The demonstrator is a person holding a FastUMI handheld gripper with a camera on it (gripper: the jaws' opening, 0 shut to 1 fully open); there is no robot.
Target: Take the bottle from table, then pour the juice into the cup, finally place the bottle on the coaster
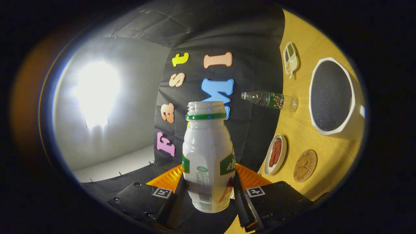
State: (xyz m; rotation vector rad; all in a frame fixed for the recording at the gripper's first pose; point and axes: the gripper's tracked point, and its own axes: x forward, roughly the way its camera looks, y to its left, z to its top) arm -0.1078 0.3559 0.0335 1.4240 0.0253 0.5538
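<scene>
My gripper (210,187) is shut on a white plastic bottle (208,149) with green label patches and a green neck ring; its mouth is uncapped. The fingers press on the bottle's lower body from both sides. The whole view is rolled, so the wooden table (325,156) runs along the right of the fingers and the held bottle lies about level with it. A white cup (331,97) with a dark inside stands on the table, off to the right of the bottle's mouth. A round cork coaster (305,165) lies near the cup, right of the fingers.
A small white plate with red meat strips (275,154) sits between the held bottle and the coaster. A clear water bottle with a green label (269,100) stands by the black cloth wall. A small divided dish (290,58) lies farther along. A bright lamp (96,89) glares left.
</scene>
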